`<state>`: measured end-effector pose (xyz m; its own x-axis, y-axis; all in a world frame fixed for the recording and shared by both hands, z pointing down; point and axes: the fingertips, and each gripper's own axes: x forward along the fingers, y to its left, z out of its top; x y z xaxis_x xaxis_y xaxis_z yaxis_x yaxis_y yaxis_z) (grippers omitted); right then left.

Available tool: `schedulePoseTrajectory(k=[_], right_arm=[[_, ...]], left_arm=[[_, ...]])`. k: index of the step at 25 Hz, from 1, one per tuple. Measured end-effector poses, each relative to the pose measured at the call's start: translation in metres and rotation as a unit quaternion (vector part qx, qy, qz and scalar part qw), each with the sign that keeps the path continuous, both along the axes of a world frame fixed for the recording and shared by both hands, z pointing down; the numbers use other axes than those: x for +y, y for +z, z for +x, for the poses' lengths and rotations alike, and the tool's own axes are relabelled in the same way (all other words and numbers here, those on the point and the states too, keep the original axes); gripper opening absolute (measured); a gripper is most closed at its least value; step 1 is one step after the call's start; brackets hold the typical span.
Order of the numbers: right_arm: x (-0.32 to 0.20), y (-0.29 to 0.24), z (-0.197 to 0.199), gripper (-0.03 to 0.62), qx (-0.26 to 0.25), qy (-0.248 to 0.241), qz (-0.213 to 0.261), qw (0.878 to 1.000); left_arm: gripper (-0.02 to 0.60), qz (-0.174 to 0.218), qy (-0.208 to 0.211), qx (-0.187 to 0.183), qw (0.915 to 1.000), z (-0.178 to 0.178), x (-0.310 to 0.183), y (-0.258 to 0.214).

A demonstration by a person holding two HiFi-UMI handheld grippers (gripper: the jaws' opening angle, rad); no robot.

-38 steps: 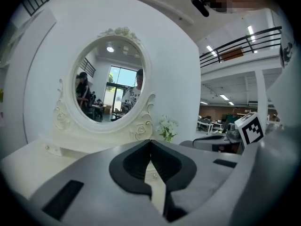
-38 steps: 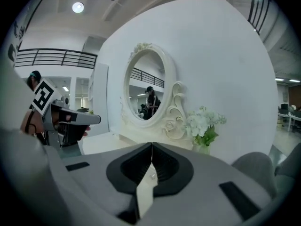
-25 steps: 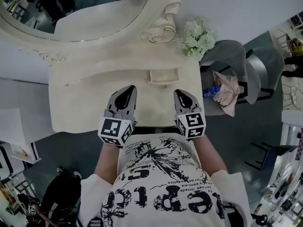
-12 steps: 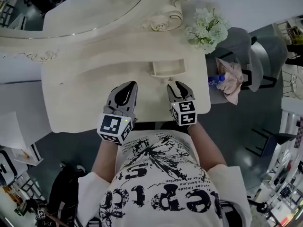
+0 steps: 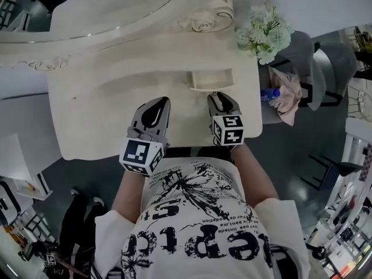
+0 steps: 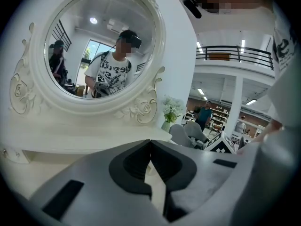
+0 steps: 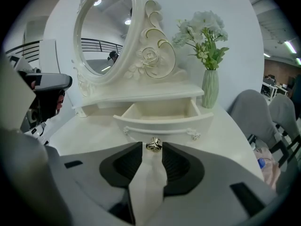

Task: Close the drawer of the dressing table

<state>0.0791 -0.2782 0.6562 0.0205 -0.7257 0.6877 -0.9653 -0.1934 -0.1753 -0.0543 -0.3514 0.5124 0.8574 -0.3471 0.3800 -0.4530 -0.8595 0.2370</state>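
The cream dressing table (image 5: 99, 121) carries a small drawer (image 5: 210, 79) under its mirror shelf, pulled out and empty inside (image 7: 160, 112). A small metal knob (image 7: 153, 144) sticks out from the drawer front. My right gripper (image 7: 152, 145) is open right at the drawer front (image 5: 220, 101), with the knob in the gap at its fingertips; the pads do not press on it. My left gripper (image 5: 156, 107) hovers over the tabletop to the left of the drawer, shut and holding nothing (image 6: 150, 141).
An oval mirror (image 6: 101, 46) in a carved frame stands at the back of the table. A vase of white flowers (image 7: 210, 86) sits on the right end of the shelf. A grey chair (image 5: 317, 68) with a pink cloth (image 5: 289, 100) stands to the right.
Both grippers have sunk toward the tabletop. The right one has moved in to the drawer front, so the knob now sits at its tips. The left has shifted only slightly.
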Motion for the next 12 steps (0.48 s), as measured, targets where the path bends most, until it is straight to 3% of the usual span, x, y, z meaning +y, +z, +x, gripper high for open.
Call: schedulePoseTrajectory(k=[12], right_arm=[[-0.0035,0.0023,0.0019,0.110,0.018,0.005,-0.020,1.000]], left_arm=[[0.018,-0.003,0.003,0.000,1.0000,-0.0019,-0.0084,0.0042]])
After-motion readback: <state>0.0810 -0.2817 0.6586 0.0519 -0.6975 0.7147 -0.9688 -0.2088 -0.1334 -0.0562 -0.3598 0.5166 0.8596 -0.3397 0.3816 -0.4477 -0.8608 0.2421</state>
